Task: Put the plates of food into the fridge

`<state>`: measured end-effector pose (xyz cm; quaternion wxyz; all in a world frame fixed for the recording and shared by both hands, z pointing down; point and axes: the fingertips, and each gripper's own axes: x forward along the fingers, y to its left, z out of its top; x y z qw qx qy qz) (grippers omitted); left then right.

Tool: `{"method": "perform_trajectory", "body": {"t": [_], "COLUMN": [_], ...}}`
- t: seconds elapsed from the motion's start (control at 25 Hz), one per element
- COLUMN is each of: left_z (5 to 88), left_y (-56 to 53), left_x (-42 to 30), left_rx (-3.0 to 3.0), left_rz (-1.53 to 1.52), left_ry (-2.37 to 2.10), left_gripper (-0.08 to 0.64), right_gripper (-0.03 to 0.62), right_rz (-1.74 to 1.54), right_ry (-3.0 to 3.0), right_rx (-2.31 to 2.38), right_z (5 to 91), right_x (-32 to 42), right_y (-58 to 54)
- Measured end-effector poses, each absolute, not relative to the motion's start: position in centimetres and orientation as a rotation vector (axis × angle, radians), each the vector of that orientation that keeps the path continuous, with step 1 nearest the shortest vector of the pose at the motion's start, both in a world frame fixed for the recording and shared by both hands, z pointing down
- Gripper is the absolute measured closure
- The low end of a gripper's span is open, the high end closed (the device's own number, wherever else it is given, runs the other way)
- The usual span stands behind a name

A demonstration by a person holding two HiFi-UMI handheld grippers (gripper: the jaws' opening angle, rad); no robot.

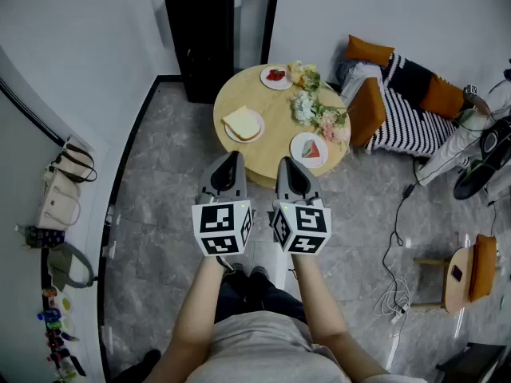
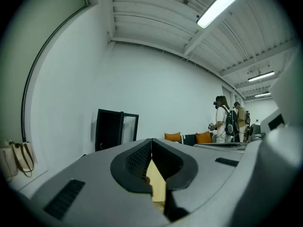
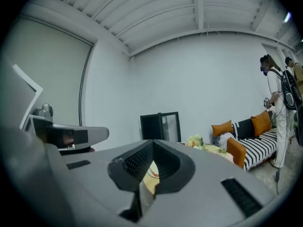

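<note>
Stands on pale grey stone-tile floor [image 1: 160, 174], left gripper [image 1: 230, 163] and right gripper [image 1: 292, 171] held side by side, just short of the near rim of a round light-wood table [image 1: 275, 118]. Shows both pairs of jaws clenched tip to tip on nothing, only a sliver of tabletop visible below each meeting point.

Faces three plates, all on the table: a white plate with a red wedge of food [image 1: 309, 150] near the front edge, just beyond the right gripper; a white plate of sliced bread [image 1: 243, 124] to its left, further in; a small white plate of red food [image 1: 276, 76] at the far rim.

Leaves little bare wood on the right side, taken by a spray of pale flowers [image 1: 315, 106], with an orange chair back [image 1: 366, 112] against that edge. Finds open floor left of the table, bounded by a dark skirting line [image 1: 118, 190]. Meets, just behind the table's far-left rim, a tall black fridge [image 1: 200, 38], its glass door [image 1: 259, 22] swung open. Has a tangle of cables [image 1: 391, 300] trailing over the tiles at right.
</note>
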<state>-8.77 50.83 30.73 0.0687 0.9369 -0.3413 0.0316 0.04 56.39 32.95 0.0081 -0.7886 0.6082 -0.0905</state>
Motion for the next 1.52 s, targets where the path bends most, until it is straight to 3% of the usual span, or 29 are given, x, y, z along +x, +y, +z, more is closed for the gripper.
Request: {"method": "perform_trajectory", "body": {"t": [0.8,1.52], "left_z": [32.0,39.7], "left_y": [50.7,53.8], "left_x": [-8.0,-1.7], "left_rx": [2.797,2.601], "left_rz": [0.117,0.338], "left_ry": [-0.993,-0.816], "left_gripper": [0.551,0.551], "right_gripper": [0.578,0.578], "right_rz": [-0.341,-0.648], "right_ry": [1.846,1.634], "right_rx": [-2.409,-2.383], "right_z": [33.5,41.0], "right_x": [1.0,10.3], "right_y": [56.6,62.7]}}
